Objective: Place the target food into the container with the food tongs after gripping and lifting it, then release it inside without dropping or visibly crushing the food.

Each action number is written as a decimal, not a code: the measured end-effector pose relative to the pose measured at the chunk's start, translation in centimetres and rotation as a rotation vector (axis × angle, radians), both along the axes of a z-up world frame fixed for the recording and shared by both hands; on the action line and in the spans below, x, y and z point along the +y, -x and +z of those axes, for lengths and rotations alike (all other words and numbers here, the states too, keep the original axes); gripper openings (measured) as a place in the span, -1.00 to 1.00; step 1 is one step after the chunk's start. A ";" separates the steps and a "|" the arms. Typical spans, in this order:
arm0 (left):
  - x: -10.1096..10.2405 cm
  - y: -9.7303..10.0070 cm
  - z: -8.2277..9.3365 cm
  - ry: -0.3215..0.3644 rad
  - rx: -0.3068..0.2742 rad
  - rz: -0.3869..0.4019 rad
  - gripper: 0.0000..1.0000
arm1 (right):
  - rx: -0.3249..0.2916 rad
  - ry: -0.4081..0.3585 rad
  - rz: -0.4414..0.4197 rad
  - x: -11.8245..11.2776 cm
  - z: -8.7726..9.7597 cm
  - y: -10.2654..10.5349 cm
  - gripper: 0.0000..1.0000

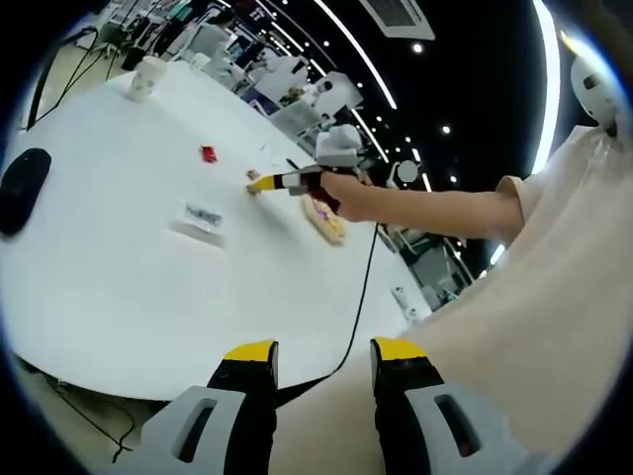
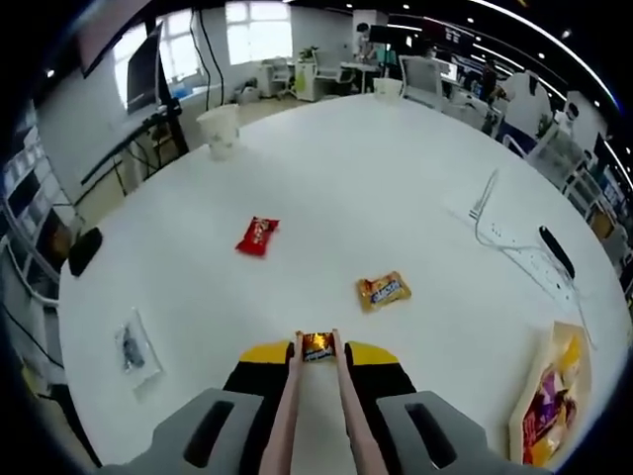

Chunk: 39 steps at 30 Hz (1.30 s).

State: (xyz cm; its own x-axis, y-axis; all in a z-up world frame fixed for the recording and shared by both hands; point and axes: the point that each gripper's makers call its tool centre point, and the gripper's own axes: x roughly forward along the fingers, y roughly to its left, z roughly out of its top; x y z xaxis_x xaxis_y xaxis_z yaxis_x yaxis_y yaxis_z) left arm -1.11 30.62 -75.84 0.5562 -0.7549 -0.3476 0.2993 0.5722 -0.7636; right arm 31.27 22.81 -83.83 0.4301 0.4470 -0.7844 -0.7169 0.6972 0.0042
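My right gripper (image 2: 316,354) is shut on a pair of pinkish food tongs (image 2: 287,411). The tong tips pinch a small gold-wrapped candy (image 2: 317,345) just over the white table (image 2: 396,178). A wooden tray container (image 2: 584,391) holding several snack packets lies at the lower right. In the left gripper view a hand holds the right gripper (image 1: 272,182) out over the table, with the container (image 1: 327,221) just below the hand. My left gripper (image 1: 325,349) is open and holds nothing, back past the table's edge.
On the table lie a red packet (image 2: 257,236), an orange packet (image 2: 384,291), a clear bag (image 2: 131,346), a black mouse (image 2: 84,249), a paper cup (image 2: 220,131) and a power strip (image 2: 554,252) with a white cable. A black cable (image 1: 356,307) hangs over the table's edge.
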 end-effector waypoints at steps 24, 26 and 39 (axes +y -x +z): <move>-4.4 -0.6 2.0 0.023 -0.063 0.004 -0.27 | -0.041 -0.122 -0.025 -2.4 6.8 1.5 -0.61; -4.9 -0.5 2.2 0.026 -0.065 0.002 -0.24 | -0.053 -0.126 -0.015 -2.5 7.5 1.5 -0.61; -7.3 -0.7 3.6 -0.011 -0.101 0.000 -0.25 | -0.108 -0.172 0.015 -4.1 11.1 1.2 -0.61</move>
State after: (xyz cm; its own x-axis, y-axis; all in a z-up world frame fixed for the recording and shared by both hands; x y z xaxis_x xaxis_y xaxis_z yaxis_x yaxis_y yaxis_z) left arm -0.37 23.36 -72.27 0.5885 -0.7514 -0.2984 0.3744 0.5805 -0.7231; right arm 30.02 18.68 -72.76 0.4999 0.5773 -0.6457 -0.7296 0.6824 0.0452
